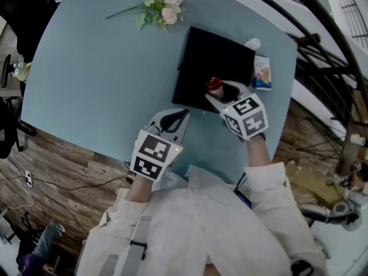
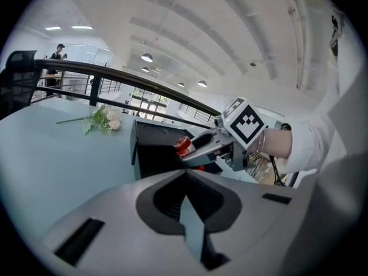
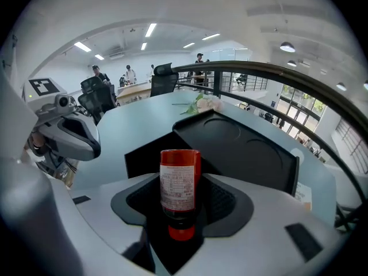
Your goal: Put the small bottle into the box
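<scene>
While the left gripper (image 1: 179,118) hangs over the table (image 1: 98,68), fingers pressed together and empty, the right gripper (image 1: 221,96) pinches the small bottle (image 1: 214,85) by its labelled body over the open black box (image 1: 195,62); it is likely light, rigid and slippery.

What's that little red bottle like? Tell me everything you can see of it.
The small bottle is a red cylinder with a pale printed label, its print too small to read, and a red cap on a dark neck. It looks like plastic, and the cap is on. The right gripper clamps it between its fingers, cap end toward the gripper's camera and base sticking out. It hangs tilted over the near edge of the open black box, apparently not touching it.
</scene>
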The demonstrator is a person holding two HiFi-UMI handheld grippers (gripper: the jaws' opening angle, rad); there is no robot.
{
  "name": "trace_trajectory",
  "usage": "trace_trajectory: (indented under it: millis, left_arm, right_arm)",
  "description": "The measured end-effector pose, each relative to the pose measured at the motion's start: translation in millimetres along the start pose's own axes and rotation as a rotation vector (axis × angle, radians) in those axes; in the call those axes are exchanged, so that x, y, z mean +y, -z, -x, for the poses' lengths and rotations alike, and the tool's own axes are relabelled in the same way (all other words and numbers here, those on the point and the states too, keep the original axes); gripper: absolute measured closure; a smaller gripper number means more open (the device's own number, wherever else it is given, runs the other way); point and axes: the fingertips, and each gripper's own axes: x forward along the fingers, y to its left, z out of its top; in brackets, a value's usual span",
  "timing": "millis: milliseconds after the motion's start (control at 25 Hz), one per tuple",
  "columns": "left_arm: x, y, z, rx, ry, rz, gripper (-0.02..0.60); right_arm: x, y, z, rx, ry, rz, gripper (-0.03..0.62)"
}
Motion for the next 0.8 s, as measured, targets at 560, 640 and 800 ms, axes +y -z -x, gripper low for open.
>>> trace_trajectory:
  millis: [560,640,800]
  left_arm:
    - [17,6,-5,0.029,-0.026,0.029,0.58]
    - [18,7,-5,0.033,-0.027,0.027,0.58]
    - [21,7,-5,0.037,-0.029,0.021,0.58]
  right_arm:
    - [-2,20,-35,0.139,-0.008,0.08,0.385]
    - [-2,21,-38,0.146,-0.011,0.097,0.385]
    - [2,25,-41,0.184,-0.017,0.109,0.385]
